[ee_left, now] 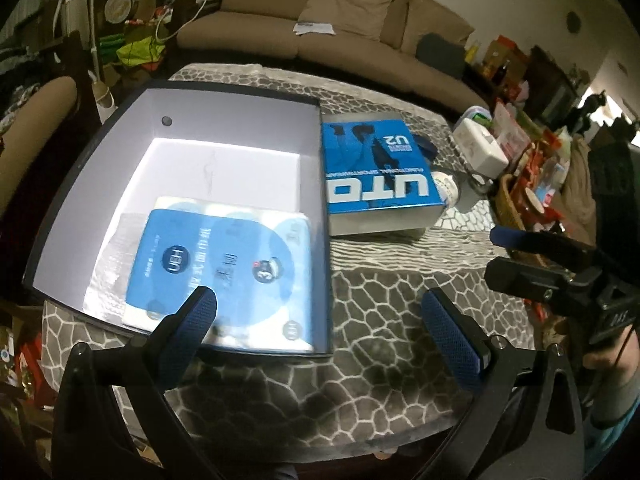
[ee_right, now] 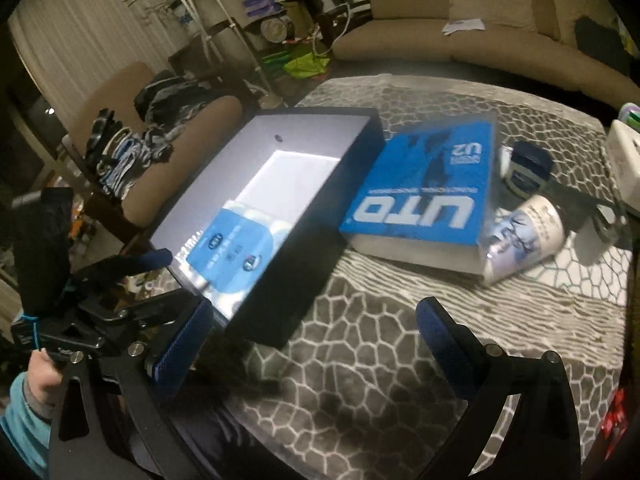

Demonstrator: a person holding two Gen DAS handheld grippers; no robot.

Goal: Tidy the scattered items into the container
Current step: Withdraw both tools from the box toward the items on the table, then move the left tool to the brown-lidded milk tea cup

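Observation:
An open dark box (ee_left: 240,116) with a pale inside stands on the left of the table. A blue and white flat pack (ee_left: 224,256) lies in its near end. A blue "UTO" box (ee_left: 376,176) lies just right of it, and a paper cup (ee_right: 520,236) lies on its side against that box's right end. Behind the cup stands a small dark-blue-lidded jar (ee_right: 528,168). My left gripper (ee_left: 320,320) hangs open over the dark box's near right corner, nothing between its fingers. My right gripper (ee_right: 316,332) is open wide over the tablecloth beside the dark box (ee_right: 288,280), also empty.
A grey cobble-pattern cloth (ee_left: 360,392) covers the table. A white plug adapter (ee_left: 480,148), a wicker basket (ee_left: 512,200) and cluttered packets crowd the right edge. A beige sofa (ee_left: 320,8) stands behind, and a chair with clothes (ee_right: 160,140) to the left.

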